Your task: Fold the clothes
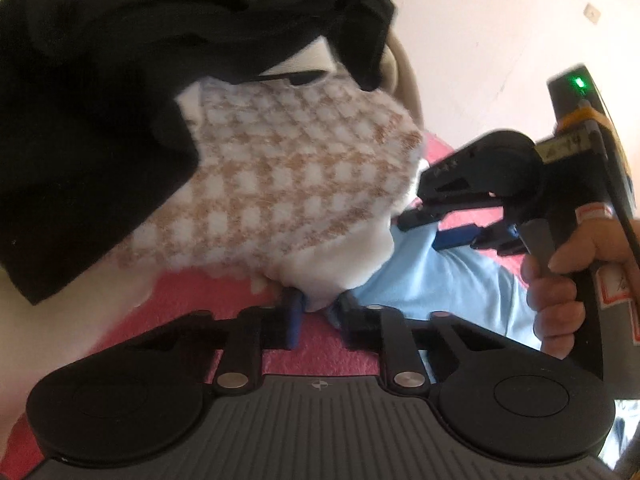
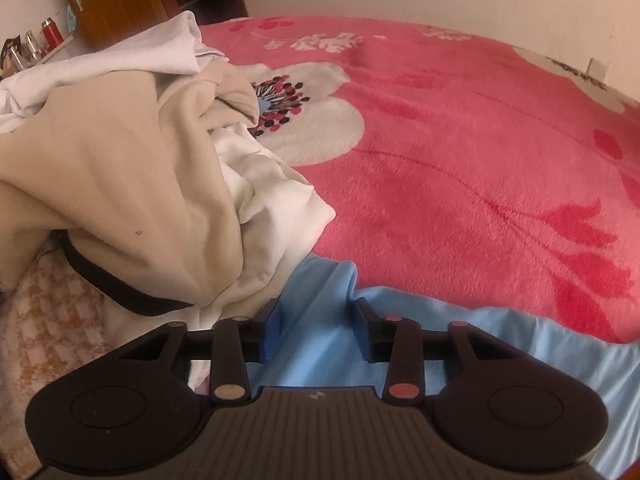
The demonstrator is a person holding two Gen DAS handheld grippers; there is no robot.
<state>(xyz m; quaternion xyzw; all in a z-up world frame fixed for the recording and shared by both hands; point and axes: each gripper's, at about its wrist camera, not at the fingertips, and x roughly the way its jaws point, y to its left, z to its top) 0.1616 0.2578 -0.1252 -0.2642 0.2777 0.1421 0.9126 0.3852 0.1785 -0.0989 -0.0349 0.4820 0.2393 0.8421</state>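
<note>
Left wrist view: the left gripper (image 1: 316, 312) has its jaws pinching the checked garment's (image 1: 280, 184) white hem at 6 o'clock; a black garment (image 1: 92, 120) covers 10 o'clock. The right gripper (image 1: 424, 228) sits at 3 o'clock over a blue cloth (image 1: 440, 280), its jaws' state unclear.

Right wrist view: the right gripper (image 2: 316, 328) jaws are spread around a blue cloth (image 2: 316, 320) fold on the pink bed (image 2: 460, 160); a beige pile (image 2: 120, 184) lies at 9 o'clock.

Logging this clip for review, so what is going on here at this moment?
A person is sorting laundry on a bed with a pink floral blanket, one handheld gripper in each hand. The left gripper is pinching the white edge of a brown-and-white checked garment, lifted beside a black garment. The right gripper is open, its fingers straddling a ridge of a light blue garment. A beige and white clothes pile sits alongside. Nothing looks folded yet.
</note>
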